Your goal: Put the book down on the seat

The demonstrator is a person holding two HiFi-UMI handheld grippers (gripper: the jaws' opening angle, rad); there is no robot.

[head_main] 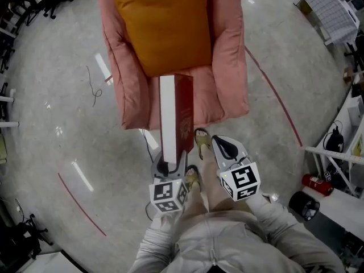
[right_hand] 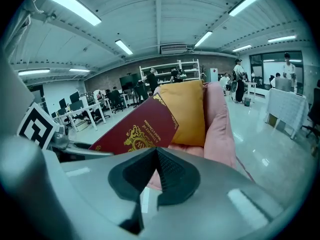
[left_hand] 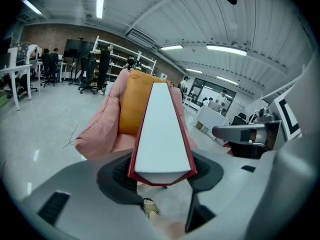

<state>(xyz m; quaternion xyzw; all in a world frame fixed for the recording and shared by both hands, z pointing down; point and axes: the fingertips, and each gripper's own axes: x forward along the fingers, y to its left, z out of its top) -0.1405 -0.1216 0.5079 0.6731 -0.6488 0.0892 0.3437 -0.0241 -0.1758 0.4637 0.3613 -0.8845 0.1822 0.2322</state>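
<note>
A thick book (head_main: 175, 112) with a dark red cover and white page edges stands on its spine edge, pointing away from me. My left gripper (head_main: 169, 162) is shut on its near end, and the far end reaches over the front of the pink armchair's seat (head_main: 205, 98). In the left gripper view the book (left_hand: 162, 134) sits clamped between the black pads (left_hand: 120, 171). An orange cushion (head_main: 162, 21) leans on the chair back. My right gripper (head_main: 223, 144) hovers just right of the book, shut and holding nothing. The right gripper view shows the red cover (right_hand: 137, 131) to its left.
The pink armchair (head_main: 230, 50) stands on a grey concrete floor. A person's sandalled feet (head_main: 200, 141) are just in front of it. A red fire extinguisher (head_main: 315, 183), a black bin (head_main: 304, 205) and white shelving (head_main: 347, 129) stand at the right. A thin cable (head_main: 94, 90) lies on the floor left of the chair.
</note>
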